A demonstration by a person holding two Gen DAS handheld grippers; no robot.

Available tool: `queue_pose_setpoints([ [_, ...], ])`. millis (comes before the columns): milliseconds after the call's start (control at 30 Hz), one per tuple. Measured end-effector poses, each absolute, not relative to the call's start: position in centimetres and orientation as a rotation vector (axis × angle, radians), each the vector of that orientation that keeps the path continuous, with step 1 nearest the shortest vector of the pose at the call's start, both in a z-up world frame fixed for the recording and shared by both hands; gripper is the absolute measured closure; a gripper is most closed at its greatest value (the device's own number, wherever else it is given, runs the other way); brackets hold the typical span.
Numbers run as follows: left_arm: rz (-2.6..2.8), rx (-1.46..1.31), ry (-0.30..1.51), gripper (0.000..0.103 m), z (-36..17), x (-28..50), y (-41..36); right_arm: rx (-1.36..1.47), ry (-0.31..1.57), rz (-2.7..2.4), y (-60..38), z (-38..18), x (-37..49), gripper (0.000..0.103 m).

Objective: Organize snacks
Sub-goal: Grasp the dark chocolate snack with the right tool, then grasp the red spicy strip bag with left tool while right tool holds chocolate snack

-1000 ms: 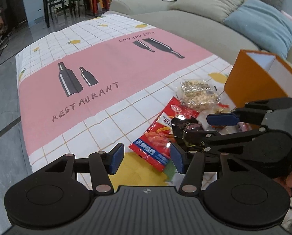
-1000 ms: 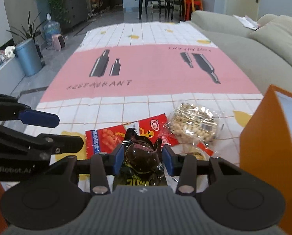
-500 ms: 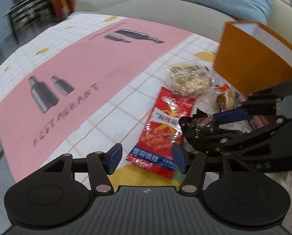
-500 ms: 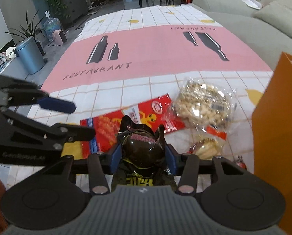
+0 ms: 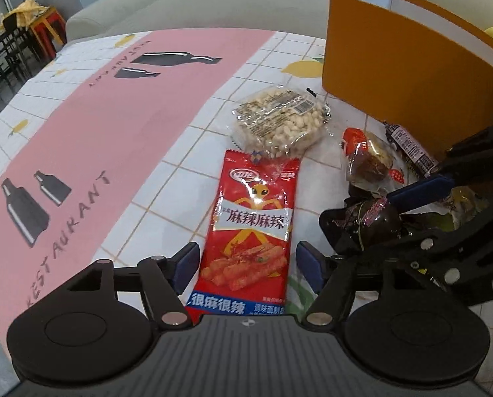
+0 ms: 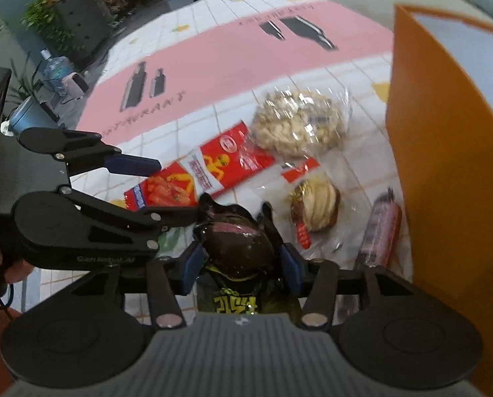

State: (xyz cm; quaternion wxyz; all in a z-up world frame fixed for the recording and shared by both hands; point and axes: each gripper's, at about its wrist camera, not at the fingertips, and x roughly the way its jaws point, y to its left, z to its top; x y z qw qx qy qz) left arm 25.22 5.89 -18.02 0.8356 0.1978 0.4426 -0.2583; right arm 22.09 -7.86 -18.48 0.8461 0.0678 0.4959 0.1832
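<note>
Left wrist view: left gripper (image 5: 248,266) has just been opening; jaws wide, either side of the glossy red snack packet (image 5: 251,228), its lower edge hidden behind the gripper body. Orange box (image 5: 395,76) cut off at right.

Right wrist view, blurred: right gripper (image 6: 238,259) jaws have just been opening; the shiny dark packet (image 6: 236,241) sits between the pads, contact unclear.

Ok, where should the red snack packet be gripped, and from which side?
Probably across the red packet at its near end, from above: it lies flat on the tablecloth, long axis running away in the left wrist view, side edges clear.
</note>
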Motion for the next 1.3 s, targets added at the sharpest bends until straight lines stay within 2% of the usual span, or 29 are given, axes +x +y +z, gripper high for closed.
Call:
queue_pose_setpoints([
  [133,-0.568,0.380,0.941,0.018,-18.2,26.1,5.8,0.112,1.032,0.390,-7.7,-18.4,21.7,0.050],
  [267,-0.555,0.318,0.955,0.019,-18.3,26.9,5.8,0.127,1.038,0.389,-7.9,-18.5,22.1,0.050],
  [467,-0.485,0.281,0.982,0.039,-17.8,25.8,5.0,0.104,1.038,0.396,-7.7,-18.4,22.2,0.050],
  [667,-0.325,0.203,1.087,0.042,-17.3,23.5,4.5,0.072,1.062,0.391,-7.5,-18.2,21.2,0.052],
  [700,-0.297,0.189,1.111,0.042,-17.3,23.0,4.5,0.068,1.064,0.396,-7.5,-18.2,20.8,0.055],
  [900,-0.170,0.103,1.212,0.040,-17.1,18.9,4.8,-0.006,1.054,0.447,-7.7,-18.0,17.6,0.055],
  [1067,-0.152,0.090,1.135,0.029,-17.1,17.3,5.4,-0.097,0.989,0.494,-7.1,-17.9,16.0,0.054],
  [1300,-0.157,0.116,1.049,0.028,-17.5,17.3,4.9,-0.192,0.893,0.505,-6.6,-18.1,15.6,0.054],
])
